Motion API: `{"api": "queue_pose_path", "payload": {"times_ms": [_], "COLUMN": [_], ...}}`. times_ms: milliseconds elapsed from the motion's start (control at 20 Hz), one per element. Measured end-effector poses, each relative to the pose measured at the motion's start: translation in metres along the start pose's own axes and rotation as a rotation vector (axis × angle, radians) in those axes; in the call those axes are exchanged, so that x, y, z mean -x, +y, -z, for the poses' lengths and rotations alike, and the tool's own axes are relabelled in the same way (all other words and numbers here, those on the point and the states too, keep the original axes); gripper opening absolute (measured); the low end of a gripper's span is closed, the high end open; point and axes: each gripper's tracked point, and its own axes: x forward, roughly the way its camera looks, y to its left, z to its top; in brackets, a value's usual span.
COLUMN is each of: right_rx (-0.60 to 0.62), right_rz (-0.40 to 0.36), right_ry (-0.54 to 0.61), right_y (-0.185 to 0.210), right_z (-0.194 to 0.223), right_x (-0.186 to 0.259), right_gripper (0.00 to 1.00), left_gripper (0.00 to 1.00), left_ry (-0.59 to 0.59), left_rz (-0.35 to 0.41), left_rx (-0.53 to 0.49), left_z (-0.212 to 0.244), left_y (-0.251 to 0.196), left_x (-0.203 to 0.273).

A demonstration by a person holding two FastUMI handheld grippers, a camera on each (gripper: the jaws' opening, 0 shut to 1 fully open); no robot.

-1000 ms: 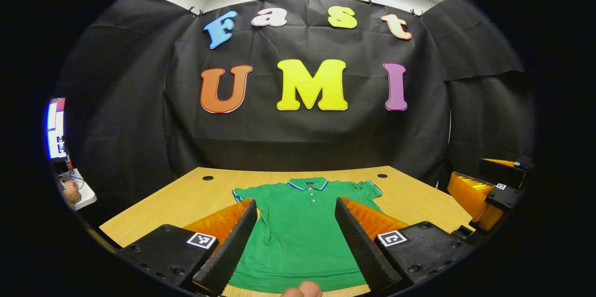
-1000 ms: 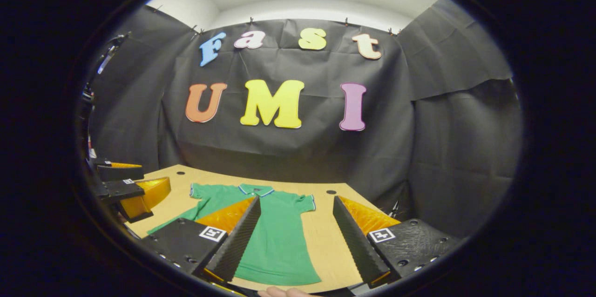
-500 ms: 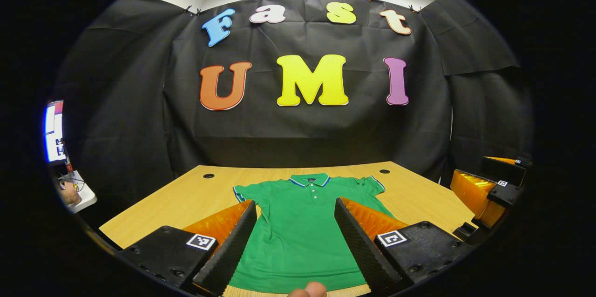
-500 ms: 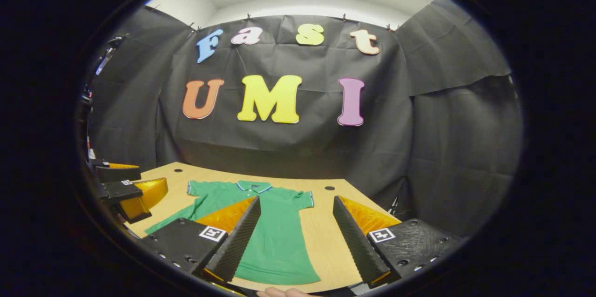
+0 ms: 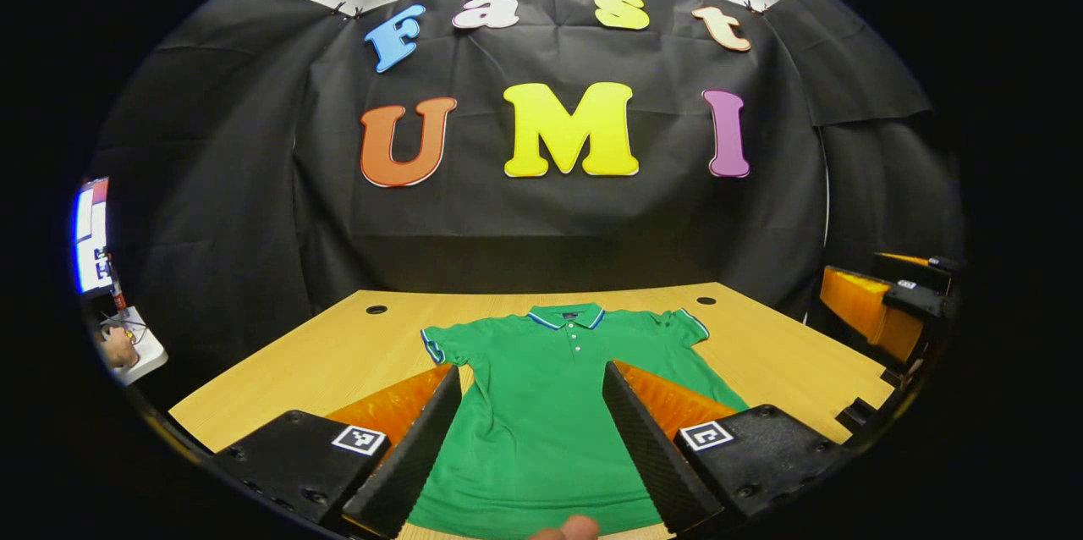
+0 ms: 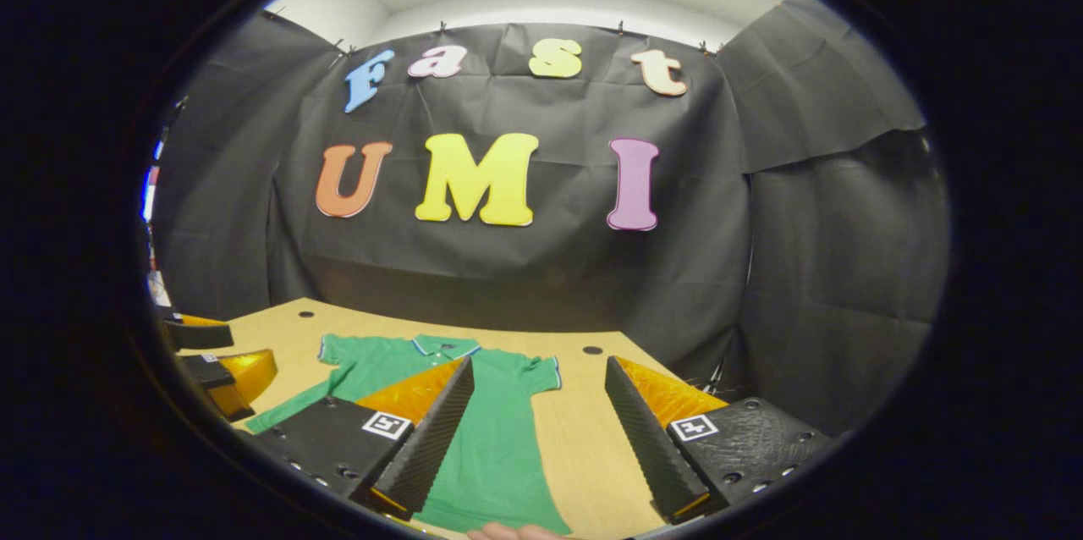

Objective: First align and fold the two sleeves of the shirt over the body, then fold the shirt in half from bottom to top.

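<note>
Nothing folded yet: green shirt (image 5: pixel 550 405) lay flat on the worktop (image 5: pixel 338 362) ahead of the left gripper (image 5: pixel 525 447) and right gripper (image 6: pixel 541 438), both gaping wide and empty, sleeves and bottom-to-top fold all left.

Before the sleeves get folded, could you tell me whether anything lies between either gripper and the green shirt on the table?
Nothing visible does. The green shirt lies flat on the wooden table, both sleeves still spread out. The left gripper and right gripper hang open above its near end, with only bare tabletop around it.
</note>
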Motion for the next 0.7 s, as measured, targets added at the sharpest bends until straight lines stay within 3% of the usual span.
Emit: {"api": "queue_pose_path", "payload": {"times_ms": [200,350,700], "right_rx": [-0.023,-0.047,-0.096], "right_rz": [0.031,0.029,0.019], "right_ry": [0.008,0.090,0.375], "right_y": [-0.020,-0.030,-0.039], "right_z": [-0.003,0.019,0.125], "right_x": [-0.069,-0.137,-0.291], "right_gripper": [0.95,0.95,0.96], "left_gripper": [1.00,1.00,1.00], "left_ry": [-0.001,-0.015,0.022], "left_rz": [-0.025,-0.036,-0.044], "left_rx": [0.005,-0.005,-0.016], "left_z": [0.002,0.002,0.020], "left_y": [0.005,0.007,0.010], "left_x": [-0.007,-0.013,-0.031]}}
